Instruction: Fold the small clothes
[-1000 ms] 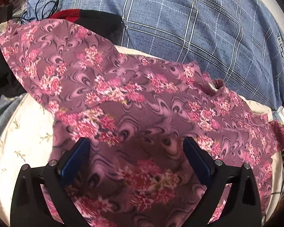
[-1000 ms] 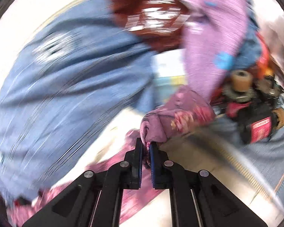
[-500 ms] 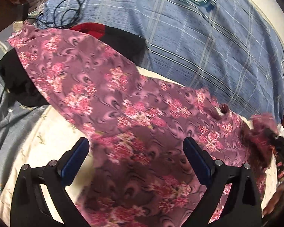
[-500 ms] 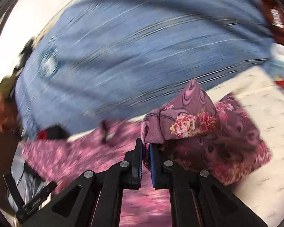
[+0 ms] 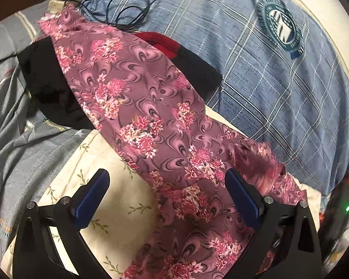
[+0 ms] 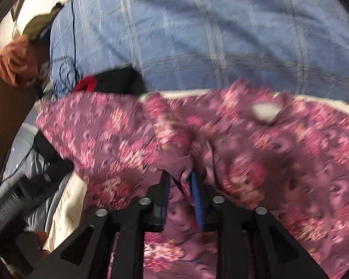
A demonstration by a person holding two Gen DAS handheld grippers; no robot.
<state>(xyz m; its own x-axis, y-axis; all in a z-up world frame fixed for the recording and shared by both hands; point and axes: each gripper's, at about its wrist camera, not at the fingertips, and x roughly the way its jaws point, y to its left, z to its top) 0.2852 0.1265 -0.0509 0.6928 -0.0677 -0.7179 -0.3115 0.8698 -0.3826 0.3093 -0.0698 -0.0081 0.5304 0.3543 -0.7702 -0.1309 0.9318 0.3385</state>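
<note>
Swung across since half a second ago: right gripper (image 6: 180, 186) now low over the mauve floral-print fabric garment (image 6: 256, 144), pinched fold no longer lifted clear against the blue checked quilt (image 6: 197, 34). Right view motion-blurred. Fingers nearly together, clamped on a bunched fold of the mauve cloth at 6 o'clock; blue pads (image 6: 196, 200) just visible either side of the fold. Pointing forward and slightly down along the garment.

Left gripper (image 5: 167, 200) shifted too, more cream leaf-print sheet (image 5: 118, 200) showing under it than before. Fingers spread wide, nothing between them, blue pads (image 5: 93, 197) apart at 7 and 5 o'clock. Hovering above the near end of the garment (image 5: 151, 116), tilted down toward the bed.

Garment stretched diagonally, 11 o'clock to 5 o'clock in left view, far end draped over a black cloth with red trim (image 5: 193, 69), near end on the cream sheet. Right edge blurred near 4 o'clock. Blue checked quilt (image 5: 279, 81) behind, from 12 to 3 o'clock; black cable (image 5: 128, 7) looped on it at 12. Grey striped blanket (image 5: 11, 139) at 9 o'clock.
</note>
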